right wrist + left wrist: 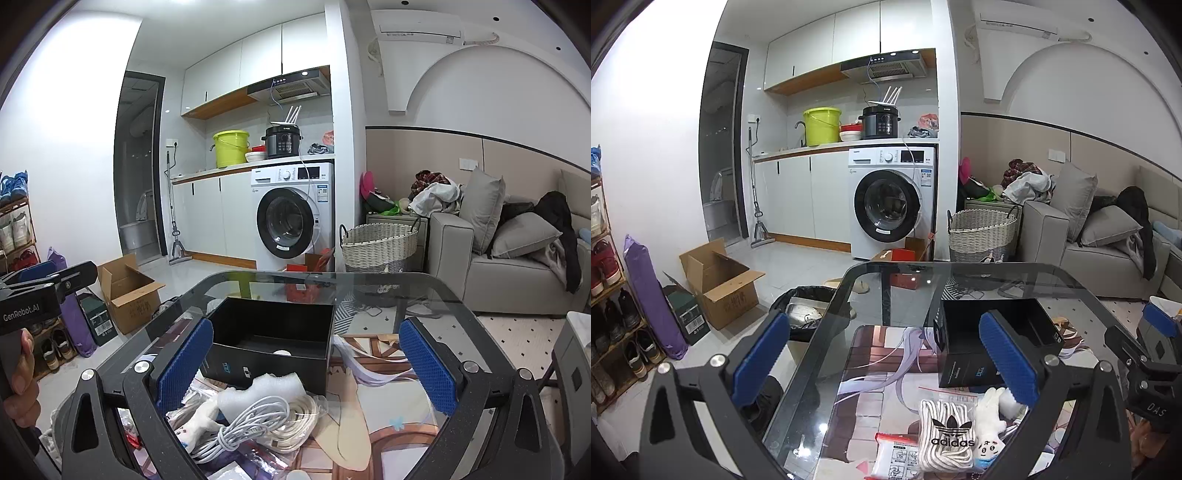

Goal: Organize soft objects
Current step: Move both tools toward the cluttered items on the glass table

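Both the left gripper (882,358) and right gripper (304,363) hover spread wide, grasping nothing; just before the black box (271,338) lie coiled white cables (255,424) and a foam scrap (260,389).

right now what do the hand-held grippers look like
Both match: the left hand-held gripper and right hand-held gripper have black frames with silver pivot bolts and blue textured pads. The left one's body reads GenRobot.AI in white, seen from the right wrist view. A bare hand grips it.

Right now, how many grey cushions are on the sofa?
2. One upright grey cushion leans at the beige sofa's near end beside the clothes pile; a second grey cushion lies lower, right of it, against dark clothing. More may be hidden under the clothes.
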`<move>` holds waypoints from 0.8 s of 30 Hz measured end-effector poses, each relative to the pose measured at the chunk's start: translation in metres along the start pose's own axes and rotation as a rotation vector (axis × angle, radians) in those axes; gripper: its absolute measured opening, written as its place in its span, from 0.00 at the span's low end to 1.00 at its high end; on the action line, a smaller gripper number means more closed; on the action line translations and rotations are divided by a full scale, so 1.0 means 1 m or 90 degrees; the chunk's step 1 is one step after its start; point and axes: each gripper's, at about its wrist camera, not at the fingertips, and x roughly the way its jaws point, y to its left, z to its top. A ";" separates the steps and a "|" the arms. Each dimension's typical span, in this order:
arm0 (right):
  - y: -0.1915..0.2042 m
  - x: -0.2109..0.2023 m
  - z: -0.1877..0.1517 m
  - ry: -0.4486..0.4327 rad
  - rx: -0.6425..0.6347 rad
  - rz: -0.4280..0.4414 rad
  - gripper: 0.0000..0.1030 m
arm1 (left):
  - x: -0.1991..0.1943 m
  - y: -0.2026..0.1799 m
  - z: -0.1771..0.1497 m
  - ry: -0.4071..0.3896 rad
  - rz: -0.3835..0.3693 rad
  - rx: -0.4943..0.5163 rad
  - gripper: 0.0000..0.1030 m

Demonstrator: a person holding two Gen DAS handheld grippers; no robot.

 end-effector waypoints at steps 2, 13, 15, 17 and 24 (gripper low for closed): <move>0.000 -0.003 0.004 -0.001 -0.001 0.001 1.00 | 0.001 0.000 0.000 0.003 -0.003 0.001 1.00; -0.001 0.000 0.001 0.000 -0.001 0.002 1.00 | 0.004 -0.001 -0.002 0.019 -0.026 0.006 1.00; -0.001 0.001 -0.002 0.000 -0.001 0.003 1.00 | 0.006 -0.001 -0.002 0.025 -0.024 0.006 1.00; -0.001 0.002 -0.003 0.003 -0.001 0.005 1.00 | 0.007 -0.001 -0.002 0.028 -0.021 0.006 1.00; -0.001 0.002 -0.008 0.008 -0.004 0.007 1.00 | 0.011 -0.002 -0.003 0.035 -0.013 0.011 1.00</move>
